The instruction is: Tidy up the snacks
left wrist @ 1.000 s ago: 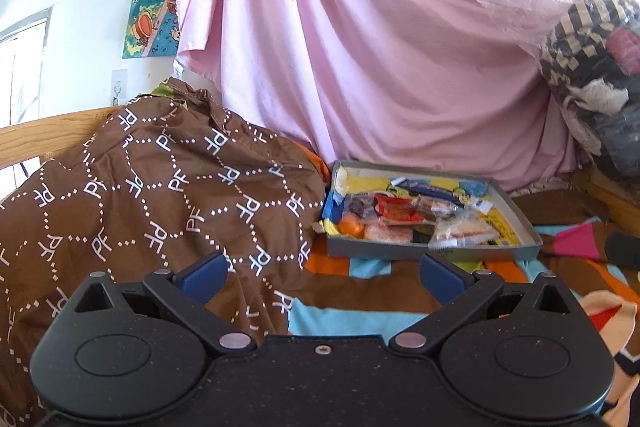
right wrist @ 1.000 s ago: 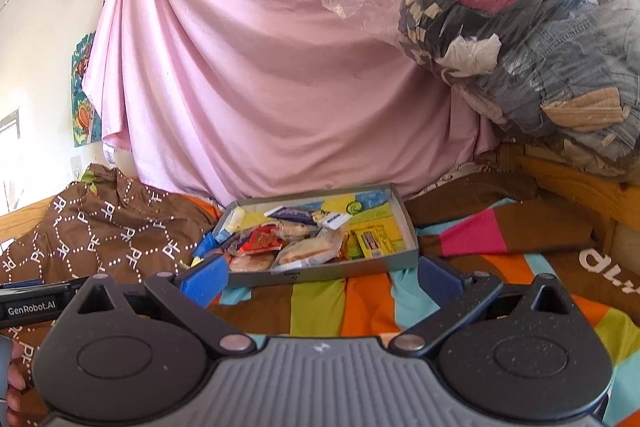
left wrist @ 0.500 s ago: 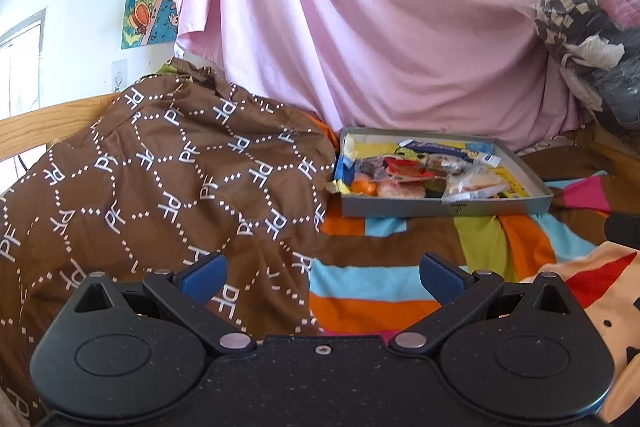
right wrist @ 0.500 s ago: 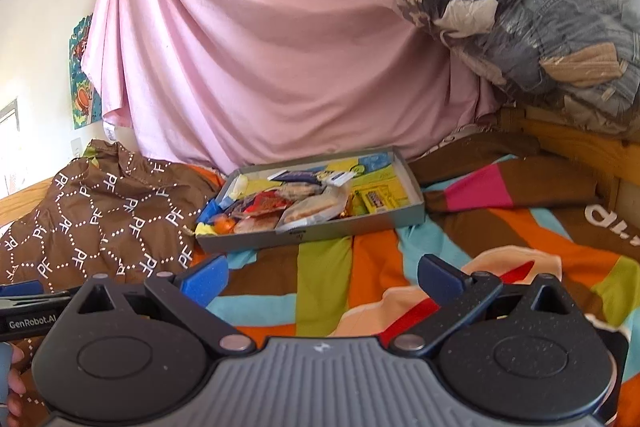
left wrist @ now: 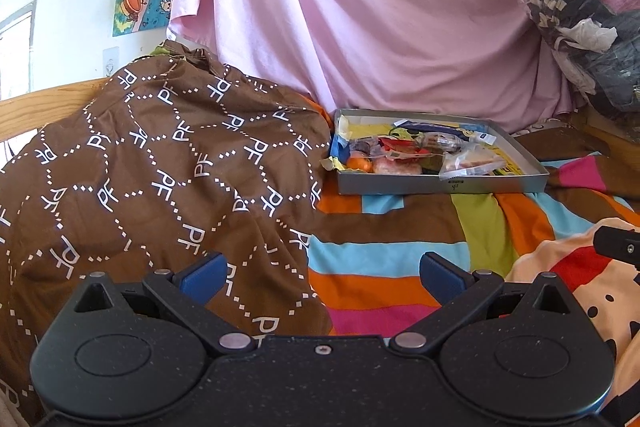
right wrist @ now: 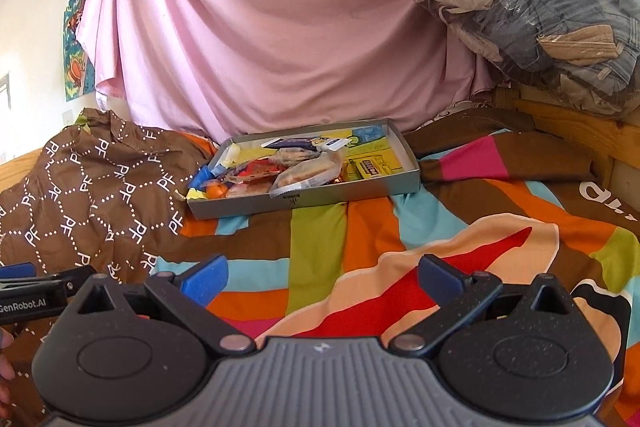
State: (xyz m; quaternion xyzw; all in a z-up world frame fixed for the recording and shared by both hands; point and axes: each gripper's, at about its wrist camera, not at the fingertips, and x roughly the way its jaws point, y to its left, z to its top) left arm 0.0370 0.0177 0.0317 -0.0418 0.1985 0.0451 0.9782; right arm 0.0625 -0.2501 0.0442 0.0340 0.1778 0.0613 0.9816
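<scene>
Both grippers held above a striped bedspread, facing a tray of snacks.

The left gripper [left wrist: 322, 273] and right gripper [right wrist: 322, 273] both have their blue-tipped fingers spread wide, holding nothing. Well ahead of them, a shallow grey tray [right wrist: 344, 189] rests on the striped bedspread [right wrist: 316, 259], holding wrapped snacks [right wrist: 280, 173] heaped at its left end. A brown patterned cloth [left wrist: 160, 167] lies just beside the tray; a pink sheet [right wrist: 272, 27] hangs behind.

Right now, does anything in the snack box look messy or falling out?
Yes. The snacks lie jumbled at the left end of the box, and a clear packet and yellow wrapper hang over its edge. The right end is nearly bare.
</scene>
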